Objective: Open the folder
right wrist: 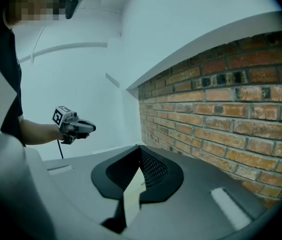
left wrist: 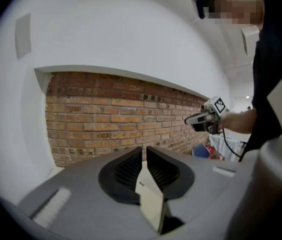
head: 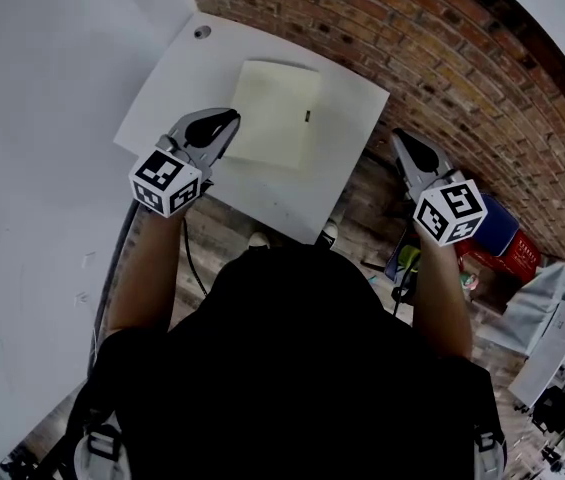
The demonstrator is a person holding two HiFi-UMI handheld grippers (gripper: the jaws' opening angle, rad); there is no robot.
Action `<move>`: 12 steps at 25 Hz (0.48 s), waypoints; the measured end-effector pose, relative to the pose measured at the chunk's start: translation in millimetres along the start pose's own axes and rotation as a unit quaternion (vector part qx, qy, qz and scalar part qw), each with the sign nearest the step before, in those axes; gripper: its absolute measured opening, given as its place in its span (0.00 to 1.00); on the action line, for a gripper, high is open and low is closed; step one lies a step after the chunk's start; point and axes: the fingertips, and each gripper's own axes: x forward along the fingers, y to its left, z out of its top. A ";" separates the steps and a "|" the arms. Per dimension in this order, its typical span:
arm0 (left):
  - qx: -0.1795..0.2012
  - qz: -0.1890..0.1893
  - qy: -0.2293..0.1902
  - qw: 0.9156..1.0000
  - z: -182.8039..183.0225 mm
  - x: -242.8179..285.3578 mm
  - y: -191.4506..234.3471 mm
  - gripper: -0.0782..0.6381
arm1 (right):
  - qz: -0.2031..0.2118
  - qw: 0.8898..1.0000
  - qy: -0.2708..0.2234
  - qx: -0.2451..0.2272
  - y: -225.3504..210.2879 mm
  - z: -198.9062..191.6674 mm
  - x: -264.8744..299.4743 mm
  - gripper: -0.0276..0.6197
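The pale yellow folder [head: 275, 113] lies flat and closed on the white counter [head: 357, 153], towards its far side and near the brick wall [head: 442, 58]. The left tool [head: 230, 120] hangs over the counter just beside the folder's left edge. Its jaws are barely apart, a thin slit, with nothing between them. The right tool [head: 399, 138] is held off the counter's right edge, over the wooden floor [head: 362, 230], with its jaws together and empty.

folder [head: 277, 113] on table [head: 187, 78] | wall [head: 412, 38] behind | left claw [head: 230, 120] at folder's left | right claw [head: 399, 138] off table
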 end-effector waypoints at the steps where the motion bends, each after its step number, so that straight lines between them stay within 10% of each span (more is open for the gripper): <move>1: 0.008 -0.006 0.014 1.000 -6.1 5.6 -3.9 0.16 | 0.003 1.000 0.002 0.001 -0.3 -1.3 1.5 0.05; 12: 0.047 -0.043 0.086 0.994 -60.1 47.7 -22.7 0.30 | 0.012 1.000 0.019 0.006 -8.6 -16.7 7.5 0.05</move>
